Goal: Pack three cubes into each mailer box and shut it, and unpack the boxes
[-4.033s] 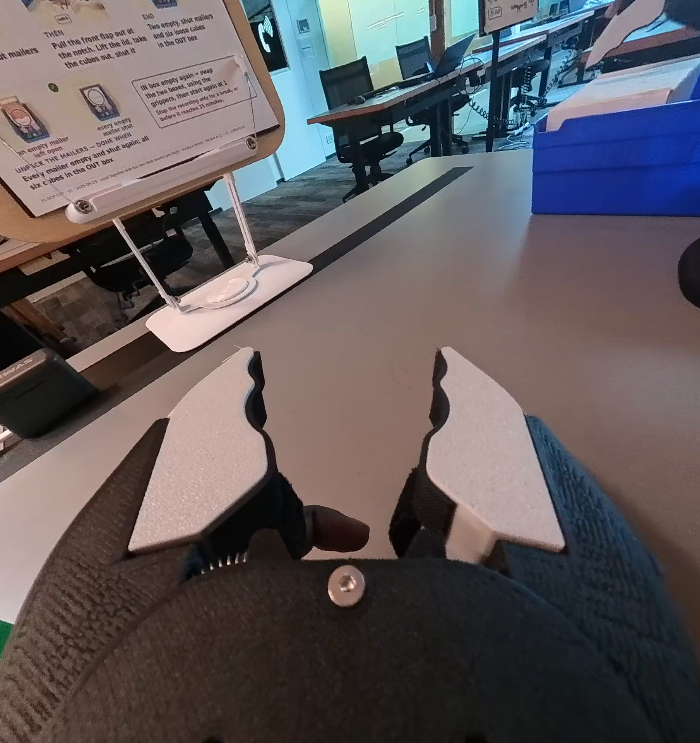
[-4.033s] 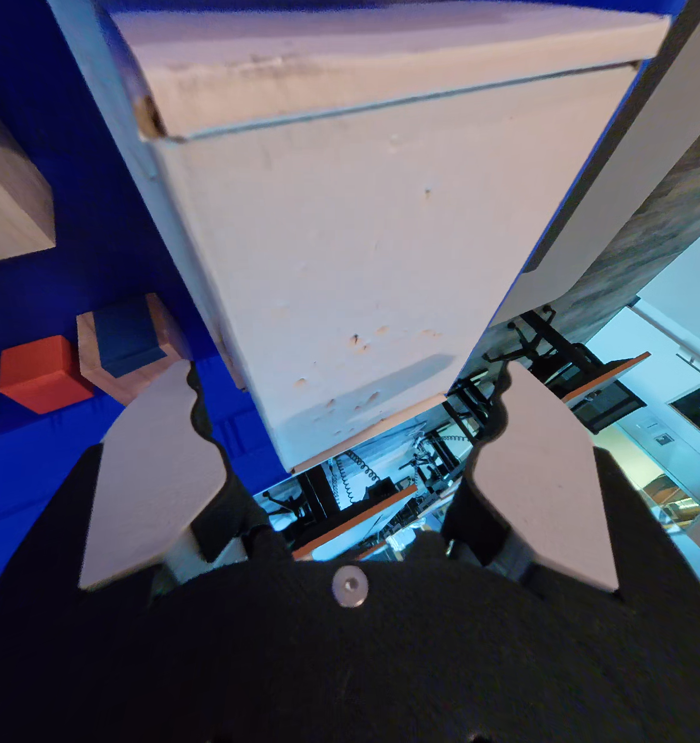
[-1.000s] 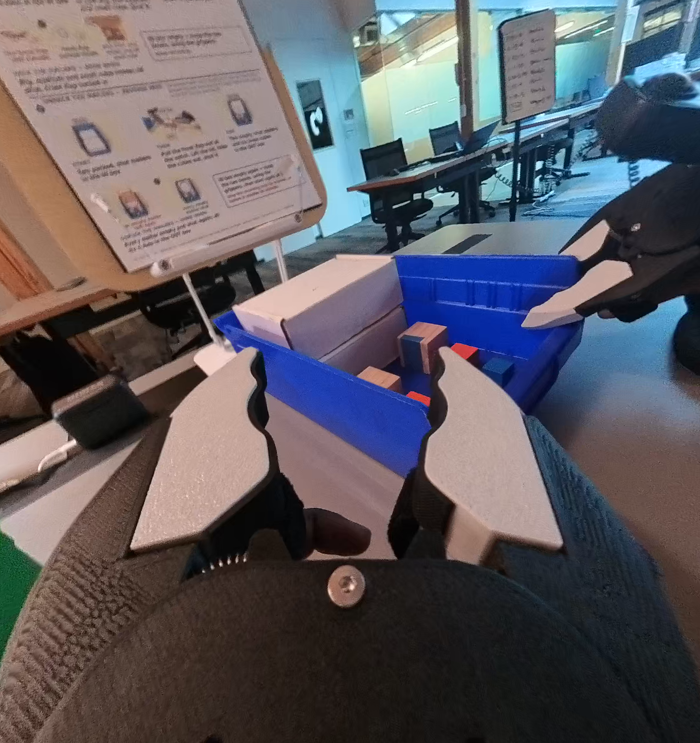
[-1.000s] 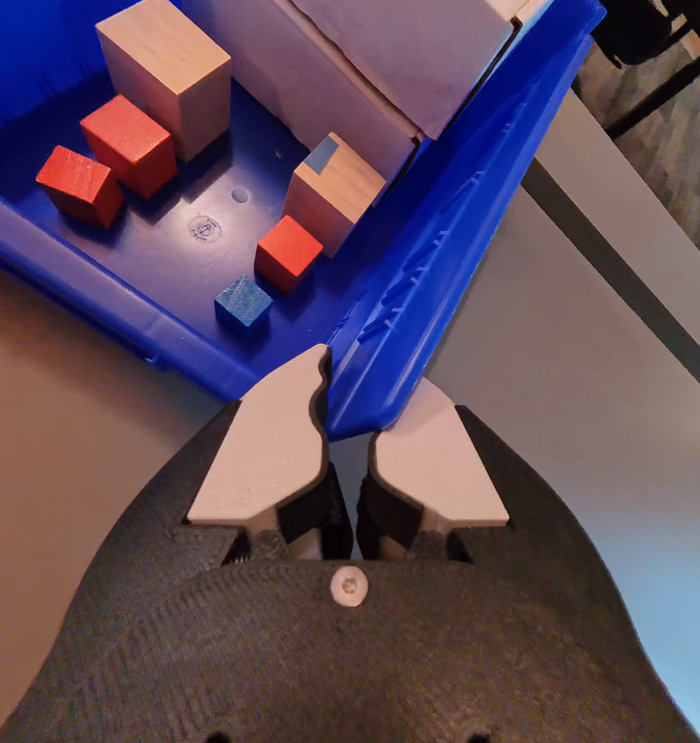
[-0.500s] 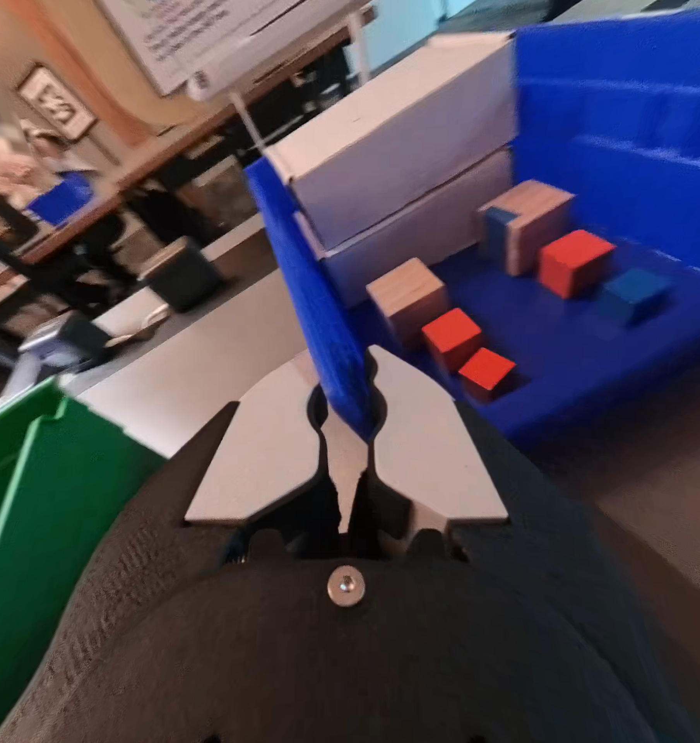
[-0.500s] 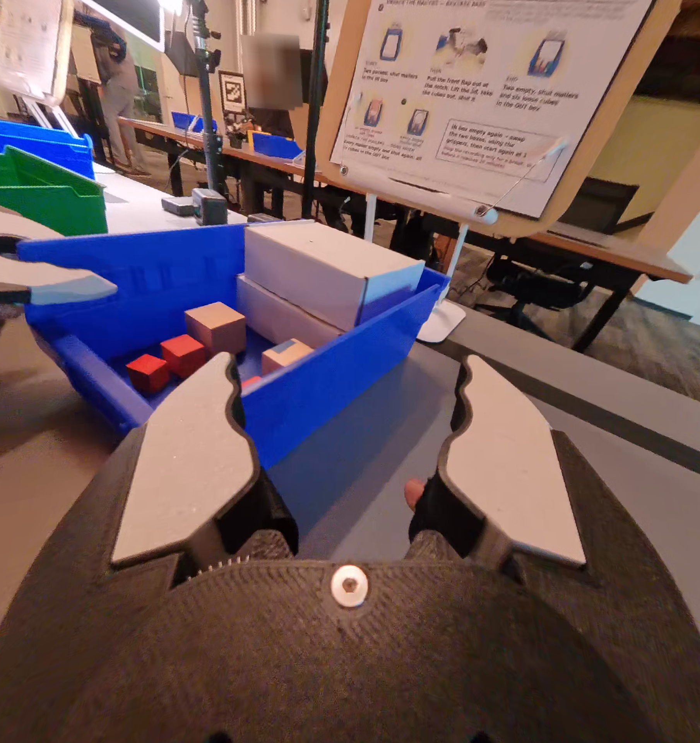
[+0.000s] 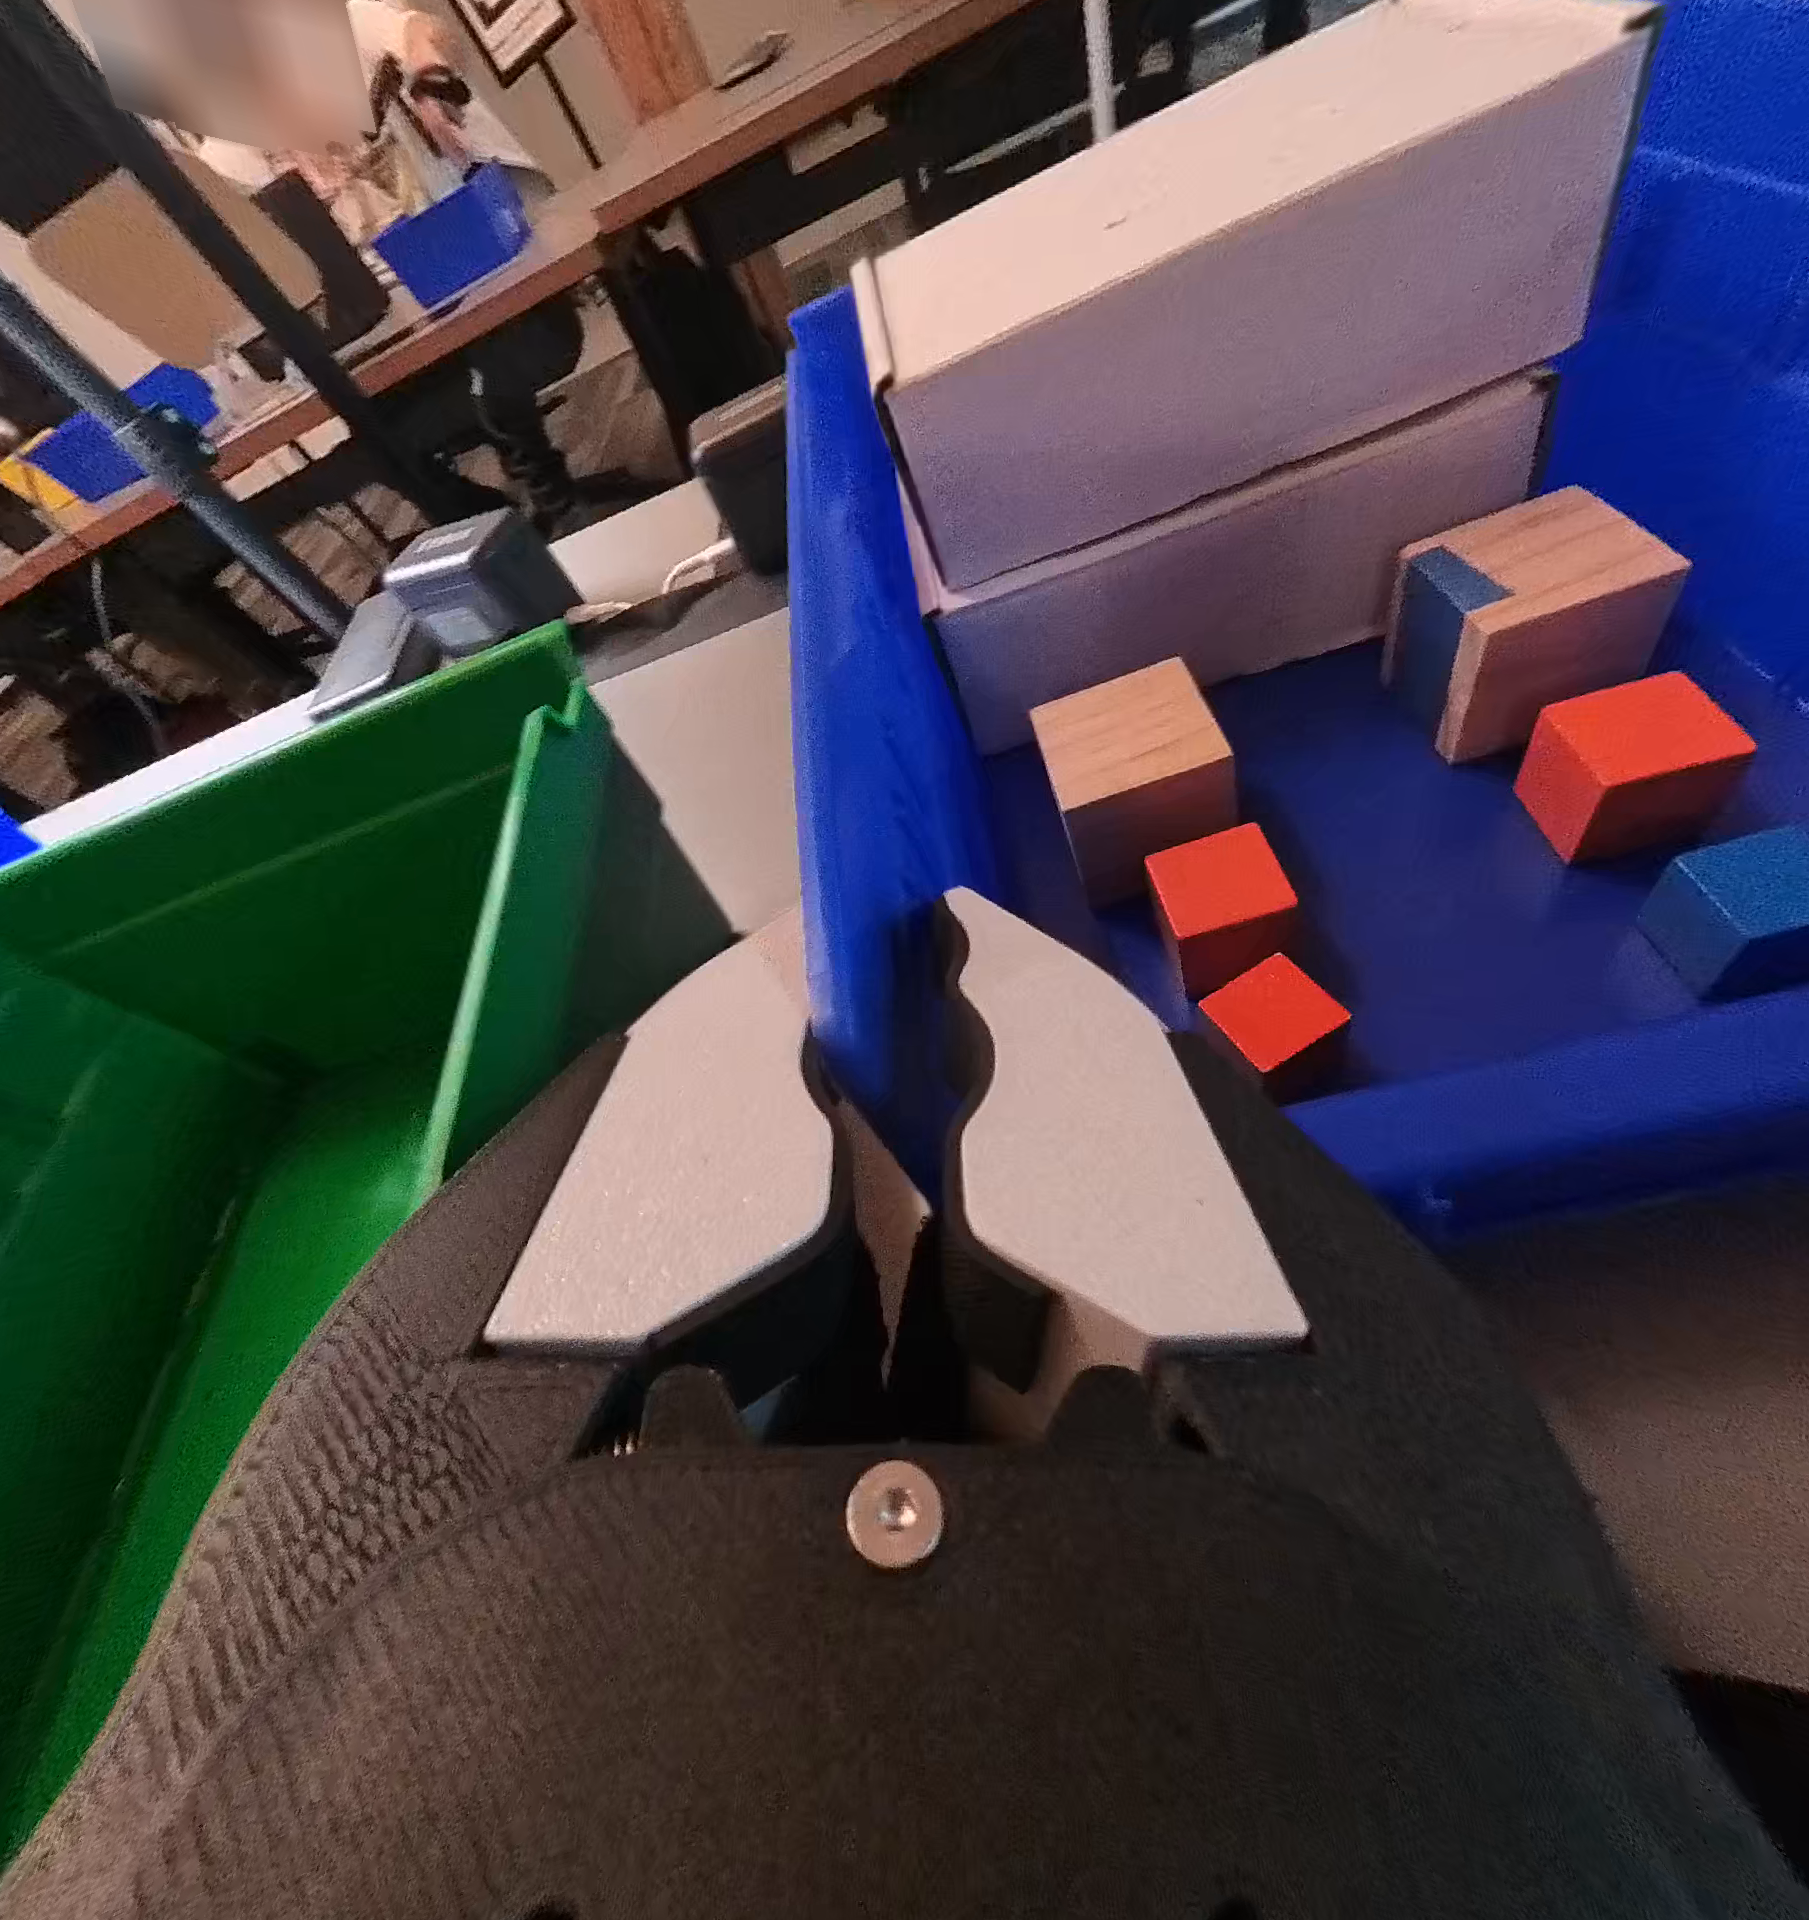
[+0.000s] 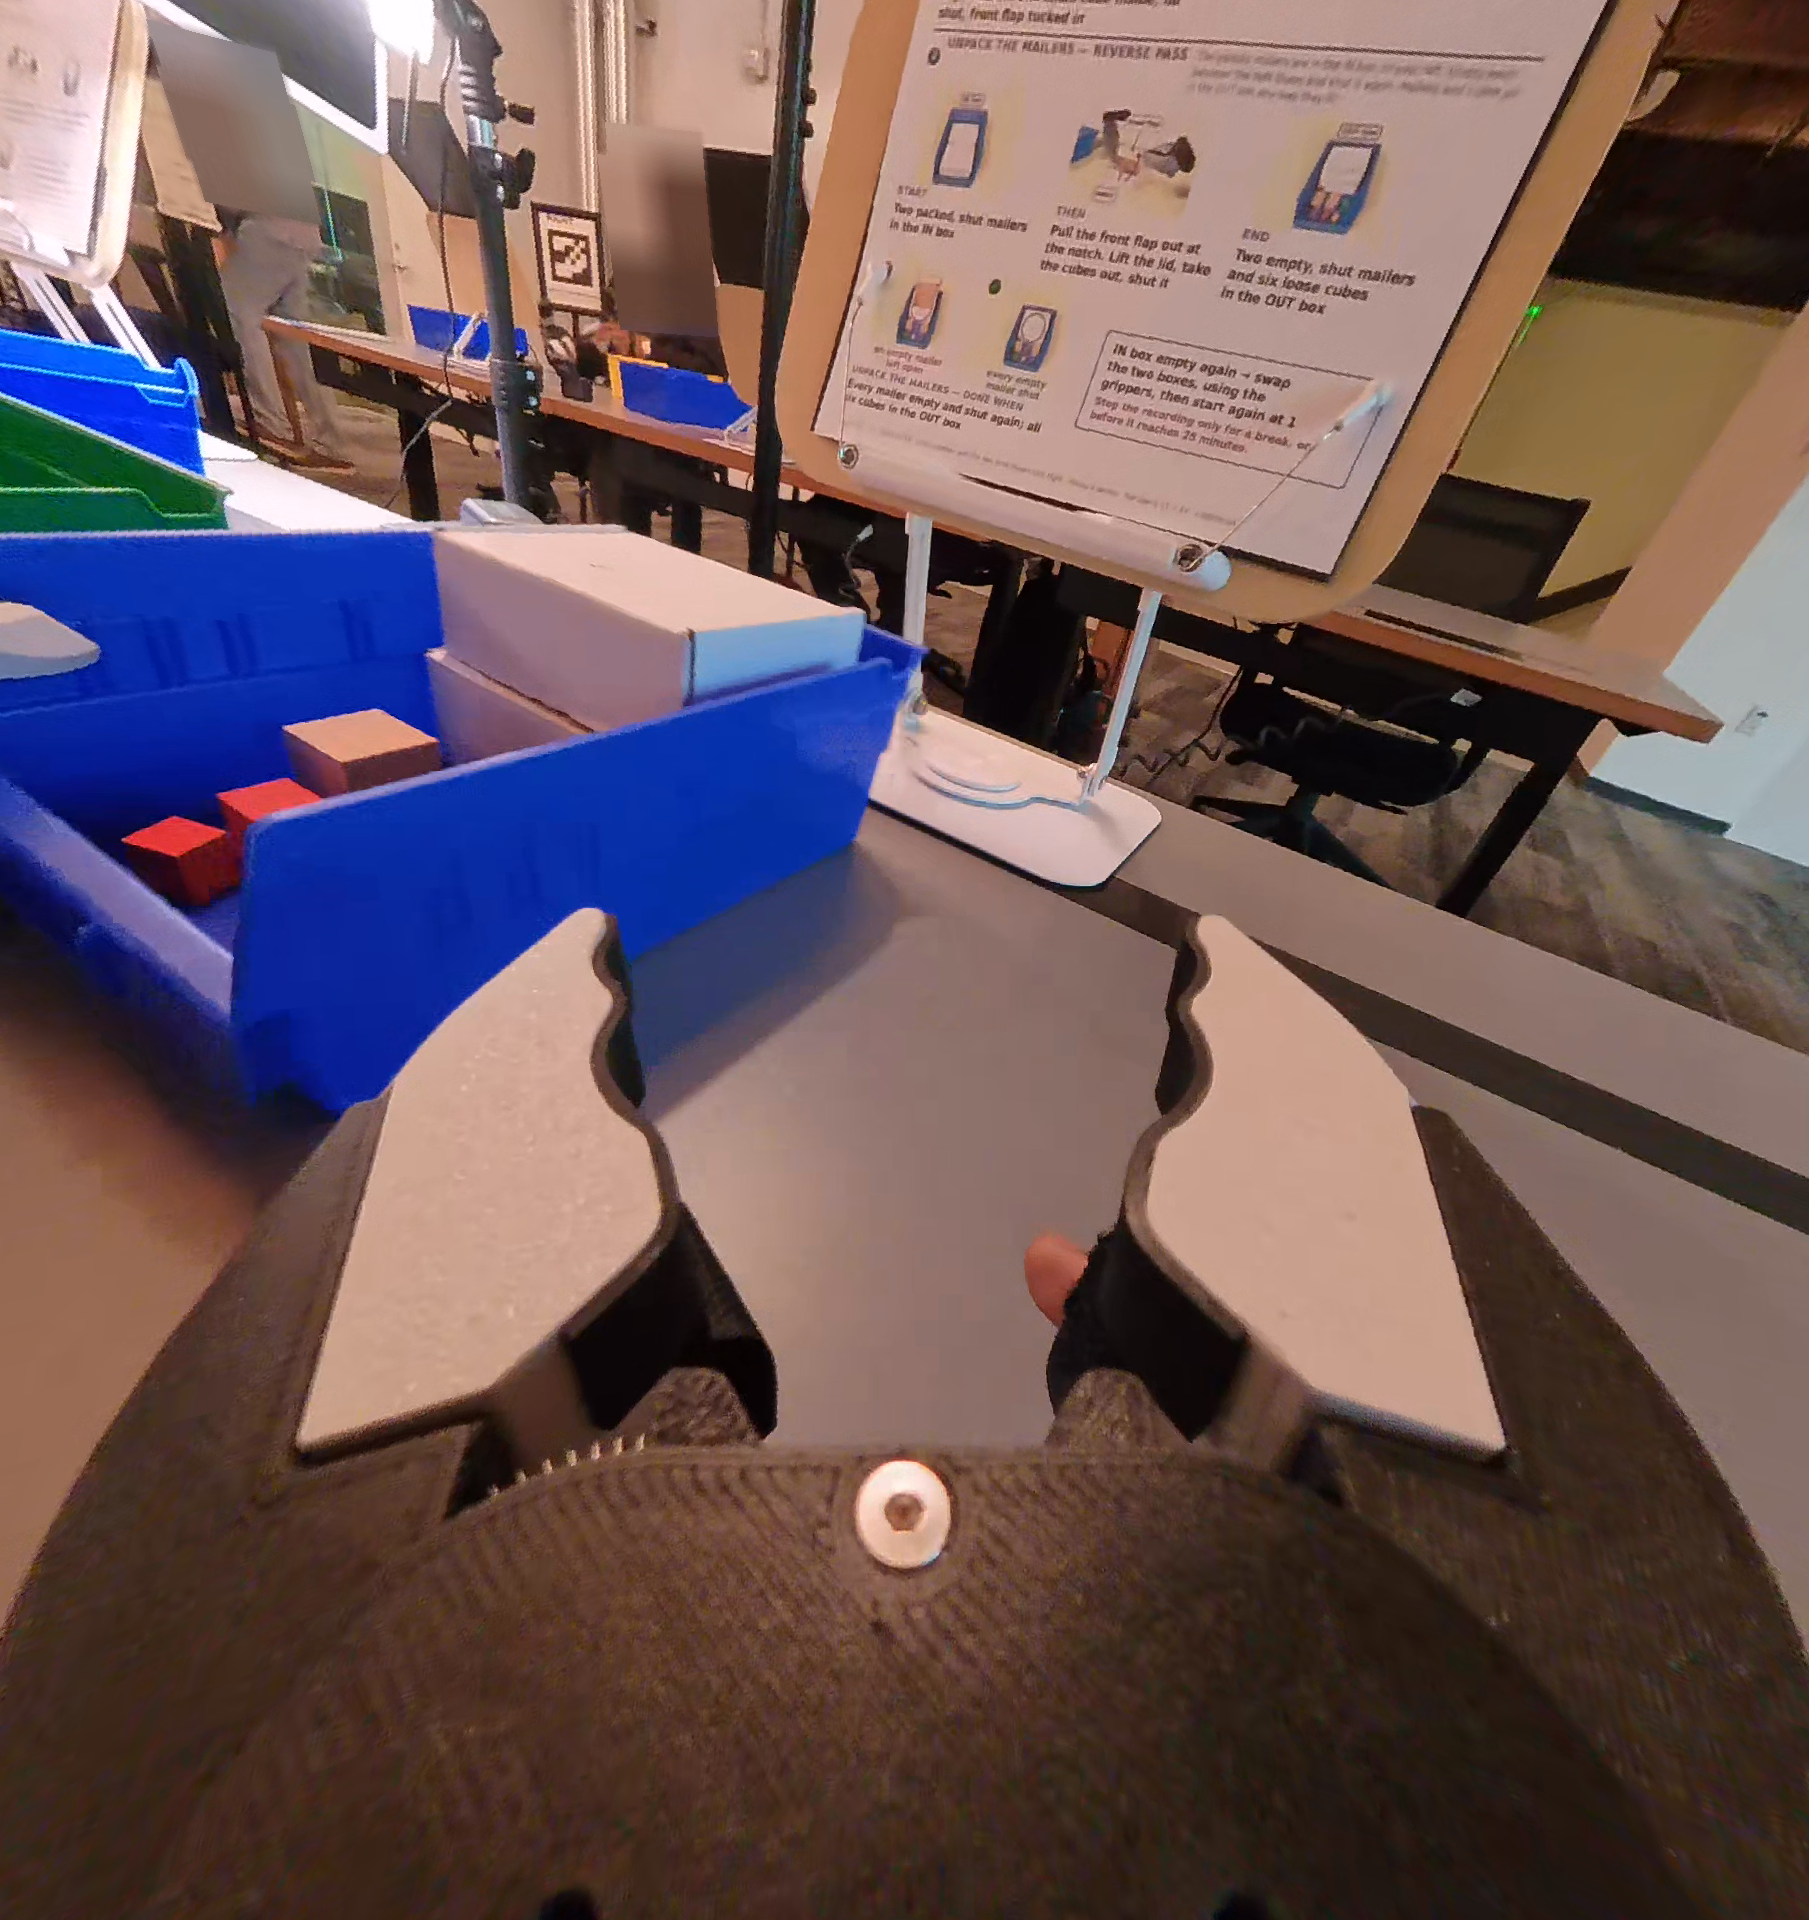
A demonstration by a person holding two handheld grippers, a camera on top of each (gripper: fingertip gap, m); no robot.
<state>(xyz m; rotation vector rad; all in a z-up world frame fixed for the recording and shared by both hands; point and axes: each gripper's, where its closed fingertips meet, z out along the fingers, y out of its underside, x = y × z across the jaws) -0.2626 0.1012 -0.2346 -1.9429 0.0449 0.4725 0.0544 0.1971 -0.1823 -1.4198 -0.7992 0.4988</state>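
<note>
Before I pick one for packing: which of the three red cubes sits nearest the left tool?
The smallest-looking red cube, at the bin's front edge beside the left tool. The second sits just behind it; the third lies far right.

Two white mailer boxes (image 7: 1222, 343), shut, lie stacked along the blue bin's (image 7: 858, 665) far end. Ahead and right of the left gripper (image 7: 879, 977), six loose cubes (image 7: 1222, 904) rest on the bin floor: red, blue and bare wood.
</note>
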